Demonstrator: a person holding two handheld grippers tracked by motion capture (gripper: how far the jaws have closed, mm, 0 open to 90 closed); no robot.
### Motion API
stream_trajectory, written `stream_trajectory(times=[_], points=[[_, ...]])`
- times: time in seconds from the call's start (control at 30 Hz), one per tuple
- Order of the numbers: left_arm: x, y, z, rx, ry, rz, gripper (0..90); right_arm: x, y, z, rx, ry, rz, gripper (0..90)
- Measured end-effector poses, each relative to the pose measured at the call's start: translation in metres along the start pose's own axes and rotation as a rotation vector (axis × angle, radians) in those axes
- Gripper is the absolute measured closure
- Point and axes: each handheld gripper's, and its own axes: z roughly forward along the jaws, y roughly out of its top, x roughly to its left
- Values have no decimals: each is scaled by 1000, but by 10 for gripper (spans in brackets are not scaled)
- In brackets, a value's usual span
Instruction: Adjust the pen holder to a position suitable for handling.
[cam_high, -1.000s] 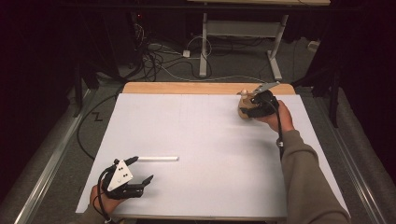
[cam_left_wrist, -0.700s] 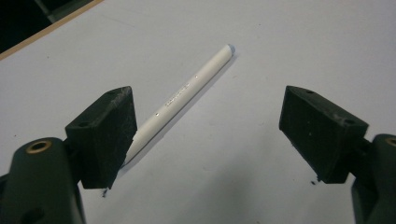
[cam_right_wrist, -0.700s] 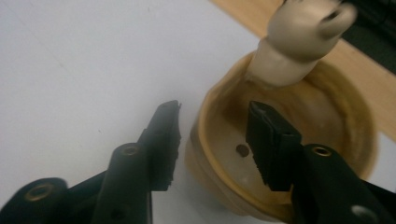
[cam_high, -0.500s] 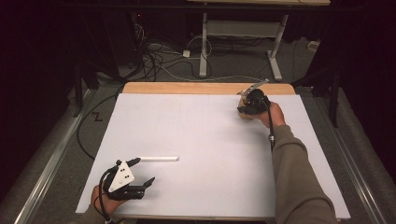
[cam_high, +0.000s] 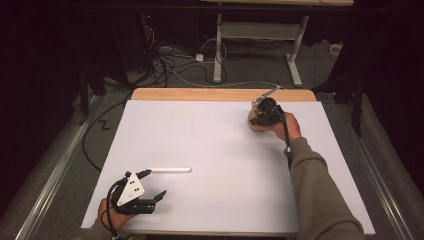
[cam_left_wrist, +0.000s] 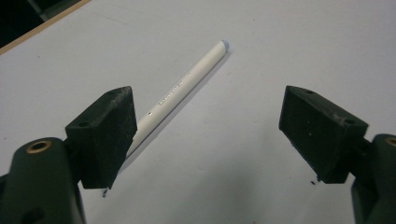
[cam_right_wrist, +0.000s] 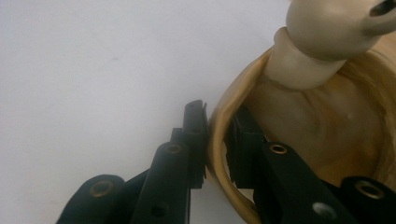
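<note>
A tan wooden bowl (cam_high: 255, 123) stands at the far right of the white table top, and a pale pestle (cam_right_wrist: 322, 32) leans in it. My right gripper (cam_right_wrist: 215, 126) has just closed its jaws on the bowl's rim (cam_right_wrist: 219, 112), one pad inside and one outside. In the high view the right gripper (cam_high: 263, 112) sits over the bowl. A white stick (cam_high: 170, 170) lies near the front left. My left gripper (cam_high: 156, 183) rests just in front of the stick, open. In the left gripper view the white stick (cam_left_wrist: 187, 86) runs past the left pad (cam_left_wrist: 105, 135) of the left gripper (cam_left_wrist: 205, 126).
The white board (cam_high: 210, 140) covers the table, with a wooden strip (cam_high: 200, 94) along its far edge. Cables and a metal frame (cam_high: 220, 45) lie on the floor beyond. A grey rail (cam_high: 55, 175) runs along the left side.
My right hand has shifted a little left and nearer, and the bowl sits slightly left of where it was. The left hand and the white stick have stayed put.
</note>
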Motion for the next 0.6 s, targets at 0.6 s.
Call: stream_trajectory(times=[0.6], points=[[-3, 2, -1, 11, -1, 7, 183, 109, -1, -6, 48, 64, -68, 799]])
